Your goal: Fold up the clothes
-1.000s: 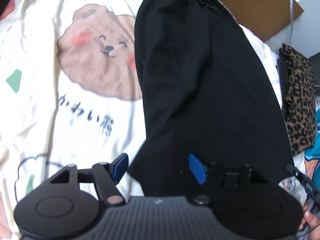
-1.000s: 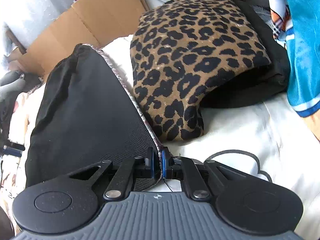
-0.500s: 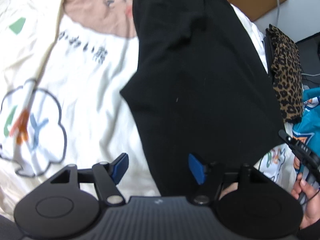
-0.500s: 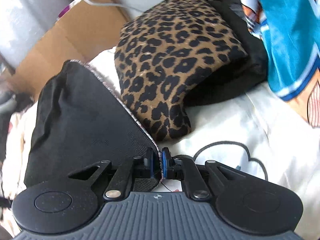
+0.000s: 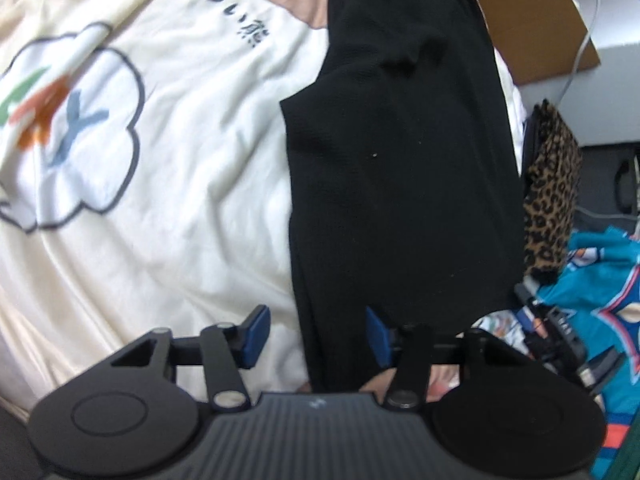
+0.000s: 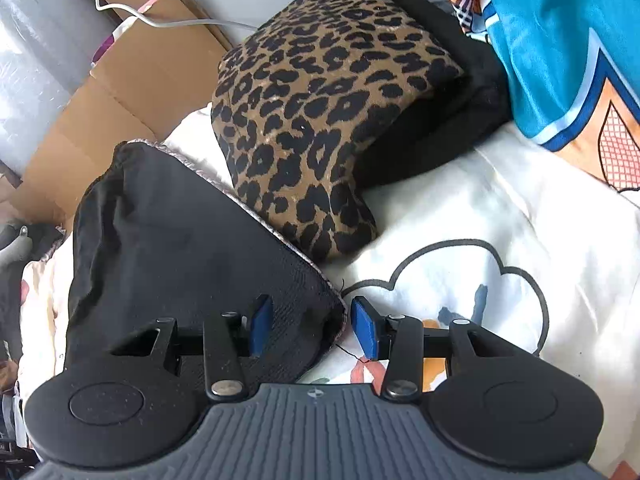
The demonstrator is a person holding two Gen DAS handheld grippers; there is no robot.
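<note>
- The black knit garment [image 5: 400,184], long and folded lengthwise, lies flat on a cream bedsheet printed with cartoon clouds and a bear [image 5: 168,184]; in the left wrist view it runs from the top edge down to the gripper.
- In the right wrist view the same black garment [image 6: 168,248] shows a pale, speckled hem edge running diagonally to its near corner, which lies between the spread blue pads.
- The left gripper [image 5: 316,332] has its jaws wide apart; the garment's near end passes between them, closer to the right-hand pad, and nothing is pinched.
- The right gripper [image 6: 312,326] also stands with jaws apart, one pad over the black cloth, the other over the sheet just past the corner; whether either pad touches the fabric I cannot tell.
- A folded leopard-print cloth [image 6: 320,112] sits just beside the garment's hem edge, resting on top of another folded black item [image 6: 440,128].
- A bright blue printed fabric [image 6: 560,48] lies at the far right, next to that stack.
- Brown flattened cardboard [image 6: 132,92] lies beyond the garment's far end, with a white cable [image 6: 160,22] trailing over it.
</note>
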